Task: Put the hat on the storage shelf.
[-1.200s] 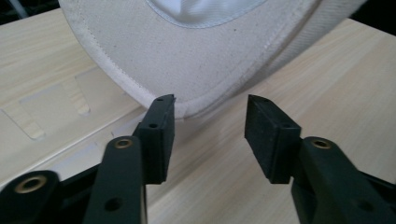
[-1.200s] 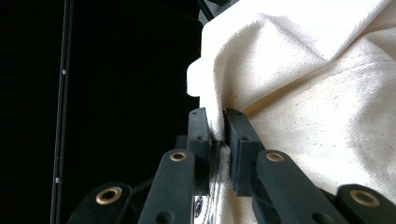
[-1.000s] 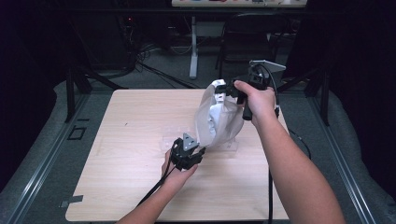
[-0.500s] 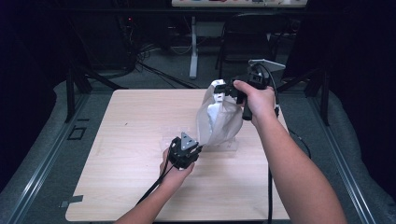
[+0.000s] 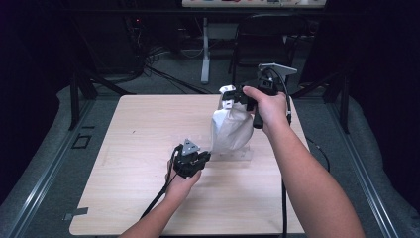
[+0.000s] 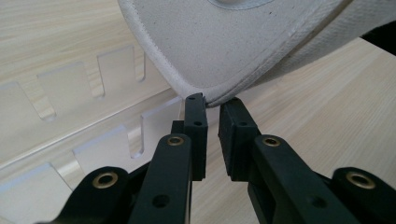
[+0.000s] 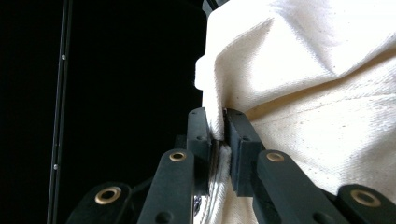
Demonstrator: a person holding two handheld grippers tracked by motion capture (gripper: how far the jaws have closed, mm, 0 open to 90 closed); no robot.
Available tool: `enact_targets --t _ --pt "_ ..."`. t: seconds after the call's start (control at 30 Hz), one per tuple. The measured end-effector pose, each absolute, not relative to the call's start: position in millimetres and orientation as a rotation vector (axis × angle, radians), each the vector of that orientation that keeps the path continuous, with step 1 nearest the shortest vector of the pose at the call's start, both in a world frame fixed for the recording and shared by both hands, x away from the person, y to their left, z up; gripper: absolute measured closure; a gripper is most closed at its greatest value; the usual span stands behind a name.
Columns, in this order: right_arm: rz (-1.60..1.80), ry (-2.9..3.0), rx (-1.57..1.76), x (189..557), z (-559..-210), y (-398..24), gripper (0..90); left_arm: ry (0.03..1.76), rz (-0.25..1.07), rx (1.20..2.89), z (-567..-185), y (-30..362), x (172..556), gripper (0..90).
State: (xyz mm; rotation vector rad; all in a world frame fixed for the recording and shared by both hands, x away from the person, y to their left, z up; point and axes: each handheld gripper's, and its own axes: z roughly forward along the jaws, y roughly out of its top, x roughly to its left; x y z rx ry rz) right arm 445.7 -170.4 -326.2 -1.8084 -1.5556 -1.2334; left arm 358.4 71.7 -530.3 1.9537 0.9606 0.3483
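Observation:
A cream cloth bag hangs over the wooden table, its bottom just above a clear slotted rack. My right gripper is shut on the bag's top edge; in the right gripper view the fabric is pinched between its pads, right gripper. My left gripper is at the bag's lower left corner. Its jaws have just been closing, and in the left gripper view the stitched hem dips between the tips of the left gripper.
The clear rack lies flat on the table with several slots cut in it, close under the left jaws. A chair and a desk leg stand beyond the far edge. Cables trail from both grippers toward the near edge.
The bag has drawn in from a wide, spread shape to a narrower hanging one. The left gripper's jaws have closed at its lower corner. The right hand has held its place.

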Motion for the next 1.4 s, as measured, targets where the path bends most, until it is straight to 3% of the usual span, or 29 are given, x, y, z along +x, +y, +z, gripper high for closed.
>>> enact_targets --t 0.2,0.3,0.5,0.7,0.8,0.93,1.03,1.4 --pt "-1.225 -1.553 -1.813 447.8 -330.6 -169.5 81.2 1.014 0.303 1.919 -534.7 73.8 356.6 90.0" --pt "-1.216 -1.553 -1.815 448.6 -332.4 -170.3 81.4 0.975 0.368 1.947 -533.7 72.0 353.7 90.0" --pt "-1.231 -1.551 -1.816 448.3 -331.2 -169.5 81.4 0.898 0.416 1.983 -528.9 68.4 345.7 66.8" --pt "-1.222 -1.558 -1.809 447.9 -329.9 -167.5 81.4 0.871 0.499 1.99 -522.8 58.0 340.0 55.6" --pt "-1.224 -1.556 -1.807 447.9 -329.6 -165.1 81.4 0.865 0.51 1.989 -518.5 52.7 343.6 58.8" --pt "-1.225 -1.558 -1.8 448.2 -329.3 -162.6 81.3 0.86 0.54 1.987 -515.0 50.1 345.0 72.8" --pt "-1.226 -1.561 -1.79 447.8 -328.9 -160.7 81.3 0.835 0.568 1.992 -515.7 53.7 344.7 77.4" --pt "-1.201 -1.586 -1.769 449.0 -333.2 -148.6 81.3 0.863 0.504 1.967 -523.4 72.0 349.0 84.3"
